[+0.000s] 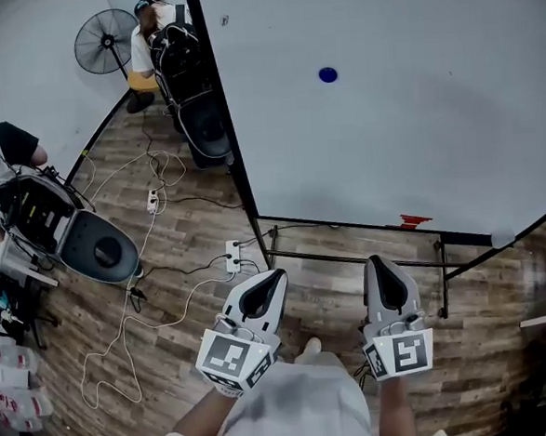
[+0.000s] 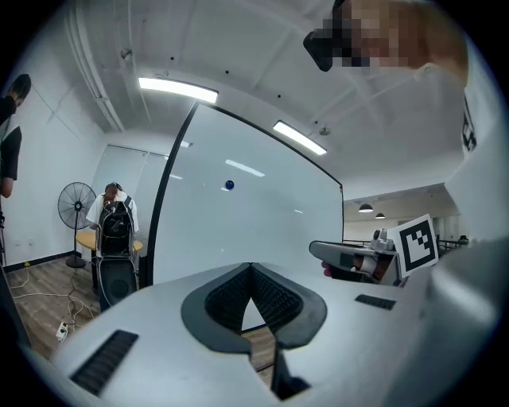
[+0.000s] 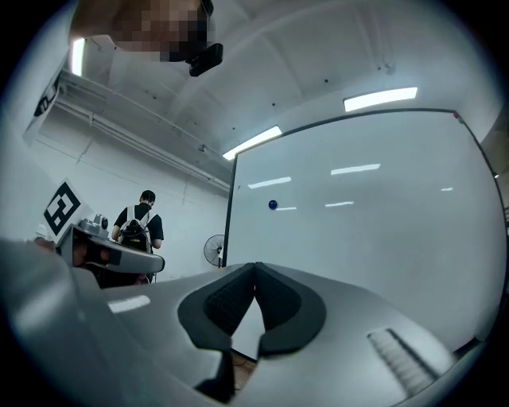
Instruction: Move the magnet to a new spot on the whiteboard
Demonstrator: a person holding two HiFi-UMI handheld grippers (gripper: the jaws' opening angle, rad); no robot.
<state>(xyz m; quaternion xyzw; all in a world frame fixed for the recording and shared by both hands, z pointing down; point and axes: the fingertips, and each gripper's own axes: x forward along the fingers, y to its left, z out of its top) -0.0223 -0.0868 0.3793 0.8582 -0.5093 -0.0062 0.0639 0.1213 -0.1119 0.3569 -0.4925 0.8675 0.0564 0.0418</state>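
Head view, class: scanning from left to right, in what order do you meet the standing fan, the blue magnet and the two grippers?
fan → left gripper → magnet → right gripper

Right gripper (image 3: 255,269) with jaws closed on nothing, aimed at whiteboard (image 3: 374,230). Blue magnet (image 3: 273,205) on whiteboard's upper left area. Left of whiteboard's dark edge: standing fan (image 3: 214,250), person wearing backpack (image 3: 140,225), left gripper (image 3: 111,256).
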